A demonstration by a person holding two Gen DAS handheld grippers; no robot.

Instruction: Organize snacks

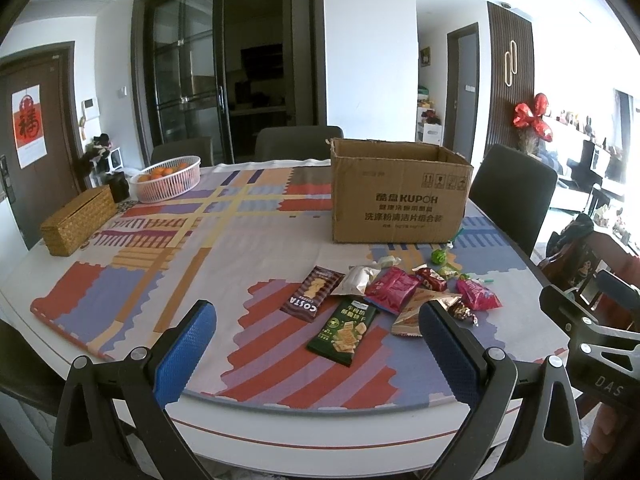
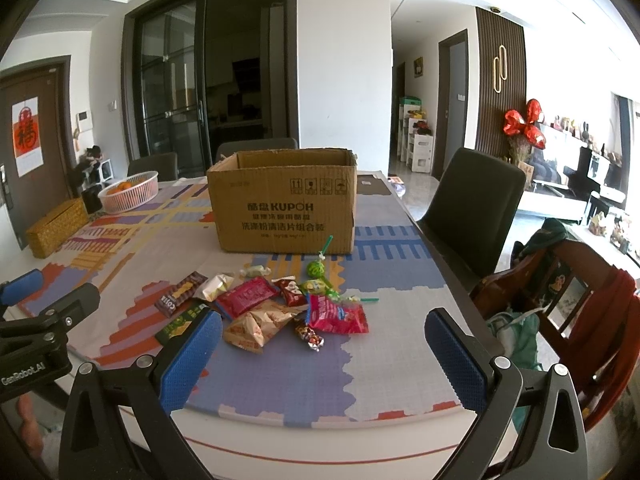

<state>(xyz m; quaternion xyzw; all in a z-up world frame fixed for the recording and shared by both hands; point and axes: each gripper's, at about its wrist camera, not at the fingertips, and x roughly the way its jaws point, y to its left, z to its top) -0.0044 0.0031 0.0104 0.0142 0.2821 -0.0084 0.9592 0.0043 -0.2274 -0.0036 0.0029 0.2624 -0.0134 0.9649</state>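
Left gripper [image 1: 318, 314] & right gripper [image 2: 323, 322] both spread wide, empty, textured blue pads, above table's near edge. Snack pile [image 2: 280, 304] of crinkly foil packets, flat sachets & stick lollipops lies loose on patterned tablecloth [image 1: 168, 256], just in front of open corrugated cardboard box [image 1: 400, 196]. Woven tissue box [image 1: 78, 220] & white slatted basket [image 1: 166, 178] w/ oranges far left.

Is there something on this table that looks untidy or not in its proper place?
Yes. The snack packets lie in a loose, overlapping heap on the tablecloth, none visibly in the open cardboard box behind them. A green lollipop leans beside the box. Nothing looks spilled or damaged.
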